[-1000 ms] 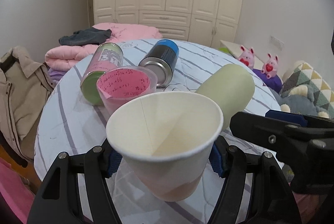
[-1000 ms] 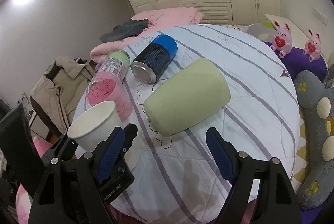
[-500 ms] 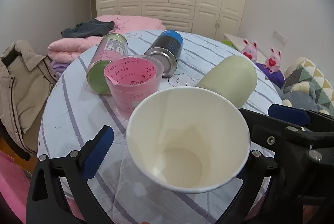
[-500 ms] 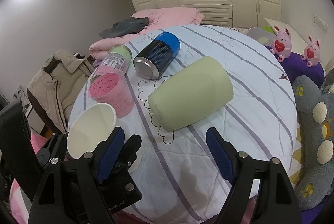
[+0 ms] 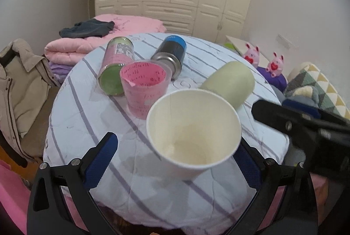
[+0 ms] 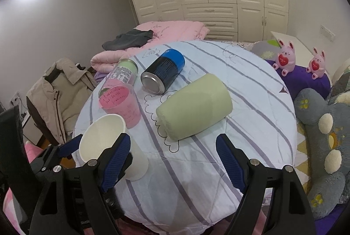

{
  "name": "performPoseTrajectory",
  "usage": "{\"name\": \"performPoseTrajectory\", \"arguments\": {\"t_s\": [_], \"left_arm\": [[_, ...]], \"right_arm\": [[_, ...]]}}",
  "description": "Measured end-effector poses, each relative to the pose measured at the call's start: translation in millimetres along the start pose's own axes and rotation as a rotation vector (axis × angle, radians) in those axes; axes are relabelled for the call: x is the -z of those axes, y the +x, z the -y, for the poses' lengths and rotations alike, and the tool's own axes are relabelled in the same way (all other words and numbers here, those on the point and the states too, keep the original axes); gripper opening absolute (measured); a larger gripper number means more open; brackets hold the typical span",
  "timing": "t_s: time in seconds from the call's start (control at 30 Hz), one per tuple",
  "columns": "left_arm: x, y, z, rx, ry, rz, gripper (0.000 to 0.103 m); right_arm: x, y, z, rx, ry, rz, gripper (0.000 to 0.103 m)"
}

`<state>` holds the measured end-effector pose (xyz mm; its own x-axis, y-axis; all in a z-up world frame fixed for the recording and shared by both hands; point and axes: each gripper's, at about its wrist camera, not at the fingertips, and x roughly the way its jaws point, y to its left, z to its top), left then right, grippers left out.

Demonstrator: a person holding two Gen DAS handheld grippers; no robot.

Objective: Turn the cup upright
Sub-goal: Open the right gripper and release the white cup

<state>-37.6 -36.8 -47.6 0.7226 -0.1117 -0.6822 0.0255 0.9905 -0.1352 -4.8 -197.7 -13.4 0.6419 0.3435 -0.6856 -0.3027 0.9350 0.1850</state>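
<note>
A white paper cup [image 5: 193, 134] stands upright on the round striped table [image 5: 87, 108], mouth up, between the jaws of my left gripper [image 5: 175, 154]. The jaws are open and apart from the cup's sides. The cup also shows in the right wrist view [image 6: 105, 141], at the table's near left edge. My right gripper [image 6: 172, 160] is open and empty, hovering in front of a pale green cup [image 6: 194, 106] that lies on its side mid-table. The green cup also shows in the left wrist view [image 5: 229, 81].
A pink plastic cup [image 5: 145, 86] stands upright just behind the paper cup. A green-capped can [image 5: 116, 64] and a blue-capped can [image 5: 171, 55] lie on their sides further back. A jacket [image 5: 19, 86] hangs at the left. Plush toys [image 6: 328, 143] lie at the right.
My left gripper has opened and let go of the paper cup, which now stands on the table. The gripper has drawn back a little. The right gripper has hardly moved.
</note>
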Motion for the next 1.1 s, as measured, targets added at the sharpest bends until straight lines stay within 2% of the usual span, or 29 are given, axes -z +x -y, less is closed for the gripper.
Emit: {"name": "performPoseTrajectory", "arguments": {"t_s": [0.17,0.43,0.7,1.1], "left_arm": [[2.5,-17.3,-8.9,0.035,-0.019,0.016,0.102],[1.1,-27.1,-14.2,-0.030,-0.007,0.029,0.102],[7.8,-32.7,-13.8,-0.041,0.019,0.023,0.102],[12.9,-53.1,-9.7,-0.131,0.044,0.042,0.102]], "right_arm": [[1.5,-10.1,0.7,-0.001,0.004,0.025,0.082],[4.0,-24.2,-6.4,0.008,-0.020,0.066,0.082],[7.9,-33.1,-11.3,-0.003,-0.037,0.090,0.082],[13.4,-43.1,-24.5,-0.021,-0.074,0.092,0.082]]}}
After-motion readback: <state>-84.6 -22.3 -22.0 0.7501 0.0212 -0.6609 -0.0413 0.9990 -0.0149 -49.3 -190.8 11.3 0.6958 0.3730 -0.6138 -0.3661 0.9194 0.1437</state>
